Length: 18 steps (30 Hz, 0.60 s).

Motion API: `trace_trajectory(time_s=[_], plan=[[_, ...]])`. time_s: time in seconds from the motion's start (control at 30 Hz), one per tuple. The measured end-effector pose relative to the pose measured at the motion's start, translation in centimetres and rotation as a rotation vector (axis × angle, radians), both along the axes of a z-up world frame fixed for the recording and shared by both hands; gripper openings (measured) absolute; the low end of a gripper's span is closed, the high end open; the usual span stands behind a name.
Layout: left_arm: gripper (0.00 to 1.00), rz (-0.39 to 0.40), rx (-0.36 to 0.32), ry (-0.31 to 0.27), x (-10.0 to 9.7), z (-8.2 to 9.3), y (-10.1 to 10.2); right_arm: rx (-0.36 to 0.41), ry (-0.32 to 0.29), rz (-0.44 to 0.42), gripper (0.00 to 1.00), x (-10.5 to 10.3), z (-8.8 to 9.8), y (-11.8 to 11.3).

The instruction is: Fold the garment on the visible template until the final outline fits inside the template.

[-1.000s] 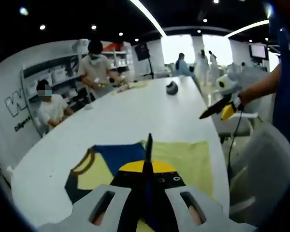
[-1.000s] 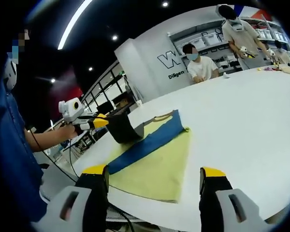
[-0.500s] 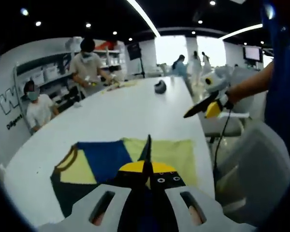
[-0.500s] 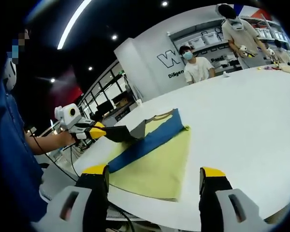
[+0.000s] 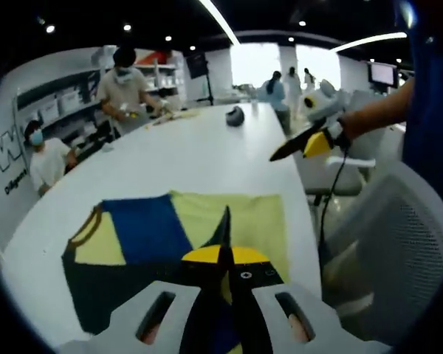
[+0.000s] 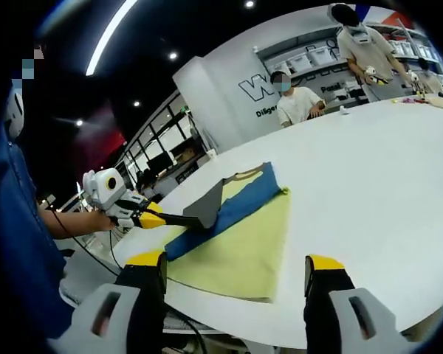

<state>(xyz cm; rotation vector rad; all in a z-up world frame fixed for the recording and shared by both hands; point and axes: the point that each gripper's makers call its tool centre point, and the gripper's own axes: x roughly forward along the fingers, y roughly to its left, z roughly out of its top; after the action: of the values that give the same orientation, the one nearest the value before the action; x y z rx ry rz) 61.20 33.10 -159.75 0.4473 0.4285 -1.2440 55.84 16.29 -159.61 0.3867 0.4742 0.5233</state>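
my left gripper [image 5: 226, 254] pinches a dark flap of the shirt [image 5: 170, 236], jaws closed on cloth at its near edge. the shirt, yellow, blue and dark, lies part-folded near the white table's [image 5: 199, 158] edge, running away from me. my right gripper [image 6: 232, 269] hangs nearby, jaws wide and empty.

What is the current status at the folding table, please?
Left gripper shut on garment, dark flap lifted. Right gripper open, clear of the cloth. Nothing in the way.

A blue sleeve [image 6: 18, 221]; the left gripper [image 6: 179, 218] is white-bodied, with yellow-banded black jaws and a black cable.
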Motion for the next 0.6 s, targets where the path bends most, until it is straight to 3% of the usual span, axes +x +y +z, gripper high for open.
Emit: trace_trajectory(time_s=[0.07,0.13,0.23,0.33,0.6], plan=[[0.0,-0.004,0.007,0.01,-0.2,-0.4,-0.1,0.0,0.002,0.002,0.75,0.0,0.0,0.1],[0.0,-0.009,0.037,0.029,-0.6,-2.2,-0.1,0.0,0.005,0.006,0.75,-0.1,-0.1,0.3],[0.0,-0.006,0.046,0.032,-0.7,-2.8,0.0,0.001,0.005,0.006,0.75,-0.1,-0.1,0.4],[0.1,-0.005,0.043,0.09,-1.8,-3.9,0.2,0.001,0.005,0.013,0.75,-0.2,-0.2,0.4],[0.18,-0.045,0.052,0.13,-5.0,-3.7,0.6,0.008,0.013,0.029,0.75,-0.2,-0.5,0.8]])
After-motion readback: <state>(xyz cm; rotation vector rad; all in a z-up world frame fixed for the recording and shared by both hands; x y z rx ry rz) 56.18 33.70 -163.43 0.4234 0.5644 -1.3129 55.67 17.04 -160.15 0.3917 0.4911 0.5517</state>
